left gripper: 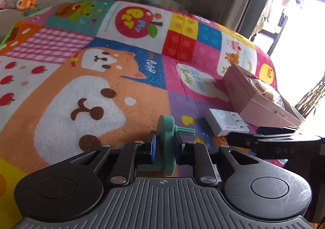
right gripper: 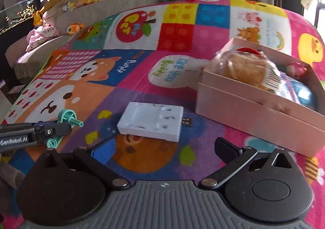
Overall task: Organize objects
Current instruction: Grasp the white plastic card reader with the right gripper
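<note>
Left gripper [left gripper: 165,147] fingers pinch a teal plastic part with a round disc and a short peg [left gripper: 165,139], low centre of the left wrist view, above a colourful cartoon patchwork mat [left gripper: 101,78]. Right gripper [right gripper: 164,147] fingers spread wide, nothing between them. White flat rectangular plastic charger [right gripper: 151,123] lies on mat, mid-frame in right view, near an open pink cardboard box [right gripper: 254,107] at right holding a wrapped brown bun [right gripper: 241,66].

A bright cartoon patchwork play mat [left gripper: 97,70] covers the floor before a beige sofa [right gripper: 36,54]; daylight floods a window [left gripper: 304,32].
</note>
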`<action>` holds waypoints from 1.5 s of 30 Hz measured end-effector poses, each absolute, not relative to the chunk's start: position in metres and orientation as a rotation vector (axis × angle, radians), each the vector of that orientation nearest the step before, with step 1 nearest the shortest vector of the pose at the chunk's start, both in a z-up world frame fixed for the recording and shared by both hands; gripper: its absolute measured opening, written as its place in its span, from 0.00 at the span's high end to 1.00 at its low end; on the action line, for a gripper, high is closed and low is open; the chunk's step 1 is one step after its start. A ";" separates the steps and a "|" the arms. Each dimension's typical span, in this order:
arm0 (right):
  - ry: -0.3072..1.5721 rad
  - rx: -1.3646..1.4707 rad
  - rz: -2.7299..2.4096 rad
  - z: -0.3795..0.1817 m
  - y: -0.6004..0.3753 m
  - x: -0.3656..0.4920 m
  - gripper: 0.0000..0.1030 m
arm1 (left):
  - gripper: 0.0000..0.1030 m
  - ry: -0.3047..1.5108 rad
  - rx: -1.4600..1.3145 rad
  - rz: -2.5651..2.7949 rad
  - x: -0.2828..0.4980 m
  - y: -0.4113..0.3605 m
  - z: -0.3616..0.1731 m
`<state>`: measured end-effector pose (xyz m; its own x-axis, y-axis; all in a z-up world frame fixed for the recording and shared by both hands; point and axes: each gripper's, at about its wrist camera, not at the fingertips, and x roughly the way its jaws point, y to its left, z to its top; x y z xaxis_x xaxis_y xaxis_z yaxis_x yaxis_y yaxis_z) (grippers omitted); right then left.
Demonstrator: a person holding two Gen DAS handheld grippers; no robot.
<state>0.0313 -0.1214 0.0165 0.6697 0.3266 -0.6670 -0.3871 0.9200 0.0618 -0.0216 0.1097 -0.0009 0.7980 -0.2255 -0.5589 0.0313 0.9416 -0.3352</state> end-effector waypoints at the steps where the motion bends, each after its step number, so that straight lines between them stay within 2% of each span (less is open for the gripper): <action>1: 0.749 -0.092 0.391 0.015 -0.112 0.040 0.00 | 0.79 0.633 -0.320 -0.141 -0.022 0.110 -0.001; 6: 0.779 -0.072 0.379 0.011 -0.084 0.070 0.00 | 0.79 0.628 -0.332 -0.145 -0.023 0.111 -0.002; 7: 0.775 -0.083 0.373 0.010 -0.080 0.071 0.08 | 0.79 0.628 -0.336 -0.146 -0.024 0.110 -0.001; 9: 0.755 -0.135 0.358 0.009 -0.075 0.069 0.11 | 0.79 0.626 -0.343 -0.150 -0.024 0.114 -0.003; 17: 0.772 -0.248 0.577 0.014 -0.124 0.015 0.11 | 0.80 0.630 -0.336 -0.162 -0.023 0.114 -0.003; 19: 0.763 -0.309 0.594 0.016 -0.143 -0.008 0.07 | 0.81 0.633 -0.317 -0.173 -0.023 0.111 -0.002; 25: 0.662 -0.460 0.355 0.018 -0.196 -0.050 0.02 | 0.81 0.662 -0.253 -0.268 -0.027 0.079 -0.001; 36: 0.783 0.050 0.274 0.014 -0.230 -0.013 0.02 | 0.79 0.673 0.077 -0.301 -0.041 0.003 0.003; 45: 0.782 0.051 0.276 0.011 -0.197 0.015 0.02 | 0.78 0.694 0.044 -0.289 -0.038 0.005 0.005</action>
